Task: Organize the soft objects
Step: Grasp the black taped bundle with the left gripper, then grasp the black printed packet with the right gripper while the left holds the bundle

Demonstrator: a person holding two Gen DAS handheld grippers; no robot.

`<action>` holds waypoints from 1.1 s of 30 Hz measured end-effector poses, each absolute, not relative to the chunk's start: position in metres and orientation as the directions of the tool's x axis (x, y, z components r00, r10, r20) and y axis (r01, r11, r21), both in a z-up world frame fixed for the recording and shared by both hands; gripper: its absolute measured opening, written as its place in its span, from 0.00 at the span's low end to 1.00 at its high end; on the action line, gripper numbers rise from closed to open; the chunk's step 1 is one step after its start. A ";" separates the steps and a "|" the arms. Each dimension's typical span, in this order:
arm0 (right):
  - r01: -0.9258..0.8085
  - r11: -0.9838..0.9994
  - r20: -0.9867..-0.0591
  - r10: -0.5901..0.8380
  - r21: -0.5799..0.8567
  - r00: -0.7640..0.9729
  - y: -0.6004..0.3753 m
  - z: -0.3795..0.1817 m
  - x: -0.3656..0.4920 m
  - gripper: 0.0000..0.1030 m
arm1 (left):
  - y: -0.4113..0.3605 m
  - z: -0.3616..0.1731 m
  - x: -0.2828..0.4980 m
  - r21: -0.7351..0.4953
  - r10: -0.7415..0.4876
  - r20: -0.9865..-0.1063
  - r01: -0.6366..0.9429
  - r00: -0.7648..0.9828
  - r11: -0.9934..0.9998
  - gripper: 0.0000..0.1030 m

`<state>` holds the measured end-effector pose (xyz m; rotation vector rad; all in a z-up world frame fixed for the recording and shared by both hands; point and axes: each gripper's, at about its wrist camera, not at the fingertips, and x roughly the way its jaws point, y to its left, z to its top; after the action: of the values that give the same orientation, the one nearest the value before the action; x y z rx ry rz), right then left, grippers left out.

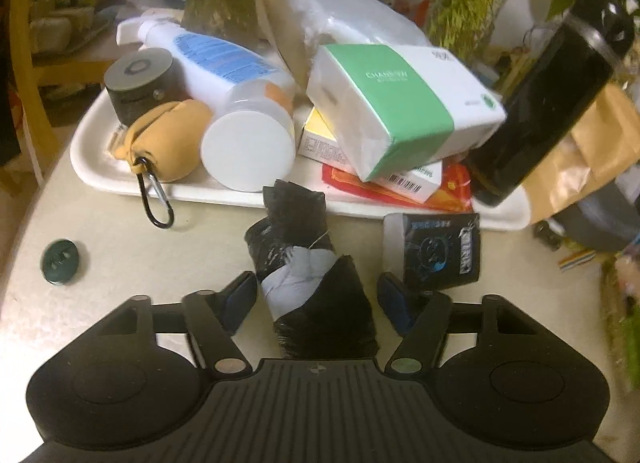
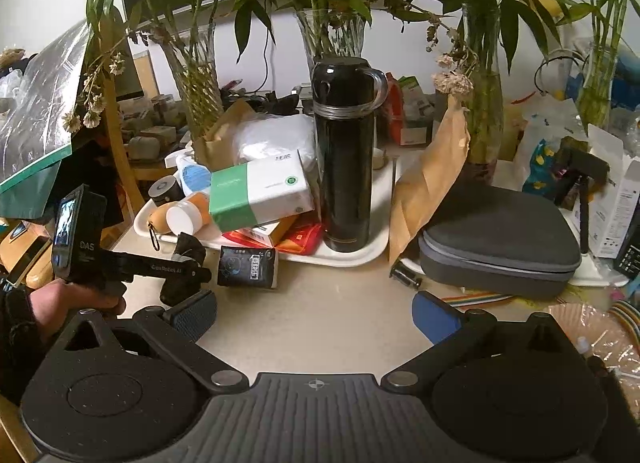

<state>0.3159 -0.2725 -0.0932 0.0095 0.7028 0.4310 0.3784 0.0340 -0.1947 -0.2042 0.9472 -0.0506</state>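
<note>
Left wrist view: the tray (image 1: pixel 120 179) lies on the counter (image 1: pixel 120 263) at 12 o'clock. On it, the pouch (image 1: pixel 168 139) sits at 10 o'clock, the bottle (image 1: pixel 224 75) just right of it, the tissue pack (image 1: pixel 400 103) at 1 o'clock atop boxes, the flask (image 1: pixel 540 111) at 2 o'clock. The rolled cloth bundle (image 1: pixel 304 263) lies before the tray, the packet (image 1: pixel 436 251) to its right, the round cap (image 1: pixel 62 250) at 9 o'clock.
</note>
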 end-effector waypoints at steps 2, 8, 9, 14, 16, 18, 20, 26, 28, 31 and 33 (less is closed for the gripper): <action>-0.376 0.915 -0.625 0.381 0.148 0.681 -0.274 -0.093 0.316 1.00 | 0.032 -0.192 0.379 -0.146 -0.095 -0.821 -0.046 0.562 0.988 0.44; -0.351 0.932 -0.630 0.324 0.087 0.706 -0.278 -0.097 0.317 1.00 | 0.034 -0.177 0.370 -0.140 -0.108 -0.818 -0.014 0.566 0.990 0.42; -0.347 0.934 -0.632 0.318 0.083 0.707 -0.279 -0.098 0.318 1.00 | 0.034 -0.172 0.367 -0.142 -0.114 -0.810 -0.003 0.575 0.990 0.42; -0.355 0.931 -0.611 0.332 0.088 0.719 -0.282 -0.095 0.316 1.00 | 0.031 -0.142 0.345 -0.139 -0.137 -0.771 0.045 0.623 0.989 0.42; -0.349 0.935 -0.609 0.311 0.060 0.729 -0.279 -0.094 0.315 1.00 | 0.031 -0.129 0.334 -0.133 -0.142 -0.752 0.063 0.643 0.989 0.42; -0.348 0.937 -0.600 0.297 0.033 0.743 -0.276 -0.093 0.313 1.00 | 0.030 -0.119 0.323 -0.122 -0.141 -0.737 0.076 0.661 0.990 0.42; -0.362 0.932 -0.594 0.311 0.036 0.742 -0.275 -0.093 0.312 1.00 | 0.029 -0.110 0.313 -0.121 -0.151 -0.722 0.092 0.676 0.988 0.42; -0.382 0.923 -0.596 0.282 -0.045 0.752 -0.265 -0.099 0.314 1.00 | 0.028 -0.085 0.275 -0.104 -0.176 -0.673 0.144 0.718 0.984 0.42; -0.383 0.920 -0.600 0.261 -0.083 0.756 -0.262 -0.103 0.317 1.00 | 0.029 -0.078 0.262 -0.102 -0.186 -0.660 0.158 0.728 0.982 0.42; -0.414 0.907 -0.633 0.278 -0.074 0.722 -0.262 -0.109 0.326 1.00 | 0.032 -0.070 0.247 -0.116 -0.204 -0.644 0.170 0.737 0.979 0.42; -0.443 0.896 -0.659 0.308 -0.042 0.686 -0.261 -0.113 0.332 1.00 | 0.035 -0.067 0.238 -0.132 -0.219 -0.635 0.175 0.741 0.976 0.42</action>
<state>0.3317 -0.2612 -0.1132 -0.2046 0.6977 0.4236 0.2380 0.0353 -0.0672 -0.0655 0.7037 -0.2163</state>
